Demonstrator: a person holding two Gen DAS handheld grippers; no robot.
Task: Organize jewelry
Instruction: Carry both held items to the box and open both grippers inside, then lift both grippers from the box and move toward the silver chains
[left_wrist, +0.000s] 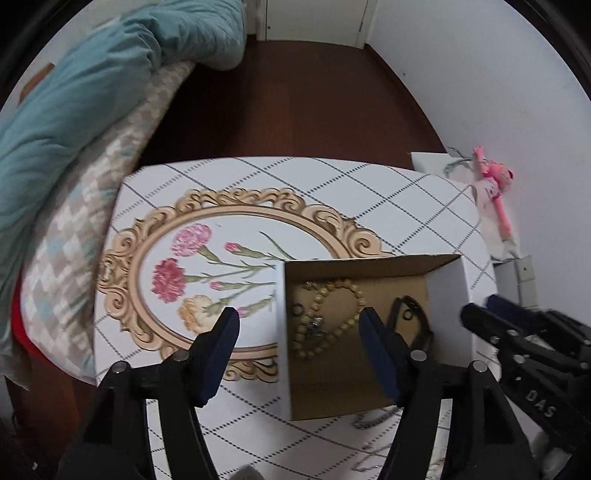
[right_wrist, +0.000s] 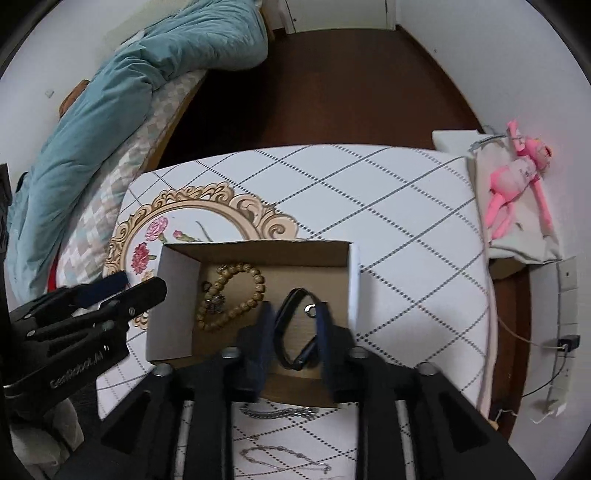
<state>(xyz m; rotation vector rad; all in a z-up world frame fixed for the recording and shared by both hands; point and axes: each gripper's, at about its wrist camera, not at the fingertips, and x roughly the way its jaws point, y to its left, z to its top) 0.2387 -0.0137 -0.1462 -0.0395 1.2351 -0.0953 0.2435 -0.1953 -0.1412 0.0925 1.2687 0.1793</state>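
Note:
An open cardboard box (left_wrist: 448, 295) (right_wrist: 173, 295) stands on the table. Inside lie a beige bead bracelet (left_wrist: 334, 314) (right_wrist: 236, 295), a small silver piece (left_wrist: 314, 324) (right_wrist: 215, 304), a ring (left_wrist: 297, 309) and a black band (left_wrist: 413, 317) (right_wrist: 291, 332) with a small ring (right_wrist: 311, 310). My left gripper (left_wrist: 299, 328) is open above the box's left wall. My right gripper (right_wrist: 295, 321) is open over the box, its fingers either side of the black band. Two silver chains (right_wrist: 279, 411) (right_wrist: 284, 456) lie on the table in front of the box.
The table has a white checked cloth (right_wrist: 406, 221) with a flower print (left_wrist: 192, 266). A bed with a teal quilt (left_wrist: 74, 92) stands to the left. A pink plush toy (right_wrist: 517, 177) on a white bag lies at the right, by the wall.

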